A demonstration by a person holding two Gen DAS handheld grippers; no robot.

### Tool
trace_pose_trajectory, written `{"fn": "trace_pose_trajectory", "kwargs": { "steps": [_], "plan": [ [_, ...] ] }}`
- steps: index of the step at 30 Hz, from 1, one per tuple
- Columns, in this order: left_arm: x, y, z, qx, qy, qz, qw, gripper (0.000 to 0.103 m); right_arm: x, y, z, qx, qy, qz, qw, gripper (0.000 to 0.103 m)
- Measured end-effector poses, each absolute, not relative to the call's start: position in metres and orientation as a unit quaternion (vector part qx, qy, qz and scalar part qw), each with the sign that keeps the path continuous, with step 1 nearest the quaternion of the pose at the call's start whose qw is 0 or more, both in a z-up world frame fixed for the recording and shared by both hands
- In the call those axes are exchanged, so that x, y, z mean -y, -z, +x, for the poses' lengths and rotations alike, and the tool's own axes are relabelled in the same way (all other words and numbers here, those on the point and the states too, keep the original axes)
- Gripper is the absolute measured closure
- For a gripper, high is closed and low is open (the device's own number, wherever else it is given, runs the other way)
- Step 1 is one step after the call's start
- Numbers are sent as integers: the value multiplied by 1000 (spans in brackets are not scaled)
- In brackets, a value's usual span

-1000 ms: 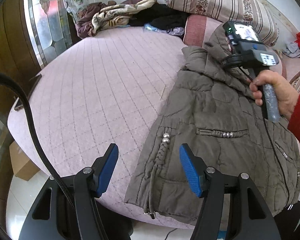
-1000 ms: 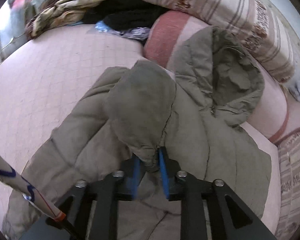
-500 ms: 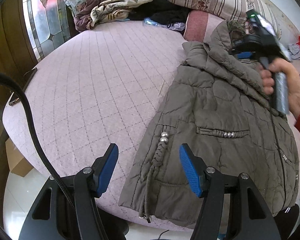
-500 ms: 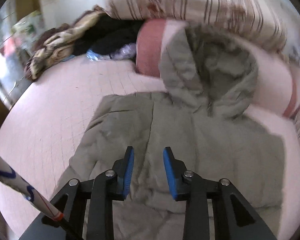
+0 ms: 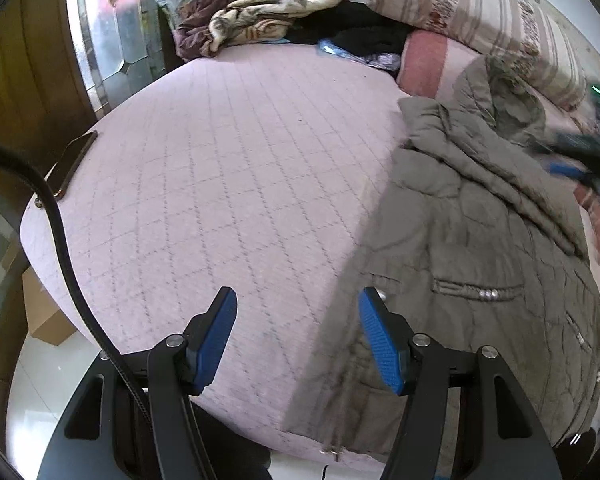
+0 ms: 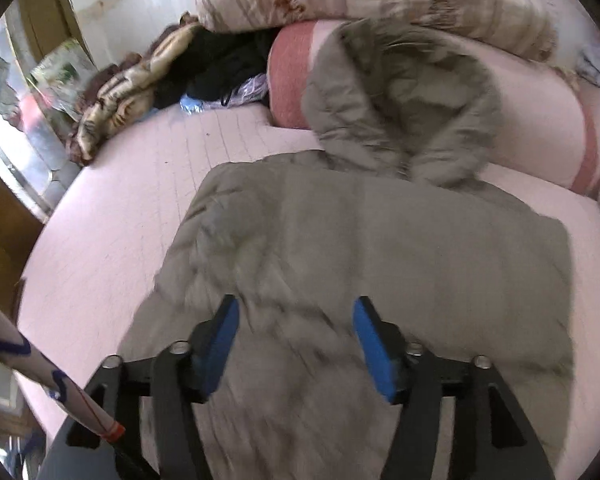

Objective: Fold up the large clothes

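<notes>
**Coat flat on bed, both grippers empty**

The bed (image 5: 228, 184) carries a pink quilted cover. The coat (image 6: 380, 248) — olive, padded — lies spread along the bed's right side, hem at the near edge, hood (image 6: 404, 96) resting up against the pink bolster (image 6: 540, 128) at the far edge. A striped pillow (image 5: 476, 12) sits behind the bolster. A heap of clothes (image 5: 260, 20) occupies the far left corner. A phone (image 5: 74, 162) lies on the left edge.

Right gripper (image 6: 296, 344): jaws have just been opening and now stand spread above the coat's back — nothing between the pads; the picture is motion-blurred.

Left gripper (image 5: 298, 338): jaws spread, empty, above the near edge, its right finger (image 5: 380, 344) over the coat's left hem.
</notes>
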State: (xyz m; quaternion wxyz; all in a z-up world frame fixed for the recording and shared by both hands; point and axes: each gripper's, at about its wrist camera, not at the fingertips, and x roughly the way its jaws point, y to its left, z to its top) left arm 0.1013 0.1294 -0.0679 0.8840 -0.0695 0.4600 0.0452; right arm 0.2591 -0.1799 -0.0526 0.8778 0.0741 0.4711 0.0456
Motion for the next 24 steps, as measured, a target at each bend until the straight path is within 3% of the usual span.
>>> {"fn": "trace_pose_trajectory", "kwargs": {
  "steps": [9,11,17,19,20,21,23,24],
  "plan": [
    [-140,83,121,-489,-18,-51,871,38,337,49,89,-469,76,161,865,26],
    [-135,91,126,-499,5,-52,865,38,368,59,52,-472,114,178,856,22],
    [-118,116,135,-535,78,-93,836,38,415,112,-38,-509,171,250,806,22],
    [-112,125,134,-548,96,-110,824,49,407,129,-52,-521,155,255,800,22],
    [-109,129,132,-553,97,-114,820,58,401,134,-54,-525,150,254,798,24],
    [-106,129,128,-549,91,-111,823,59,394,139,-56,-529,143,251,798,28],
    [-99,127,119,-541,84,-96,831,66,383,151,-55,-541,130,244,794,73],
    [-96,126,115,-540,81,-94,832,67,379,154,-53,-548,140,226,793,73]
  ]
}}
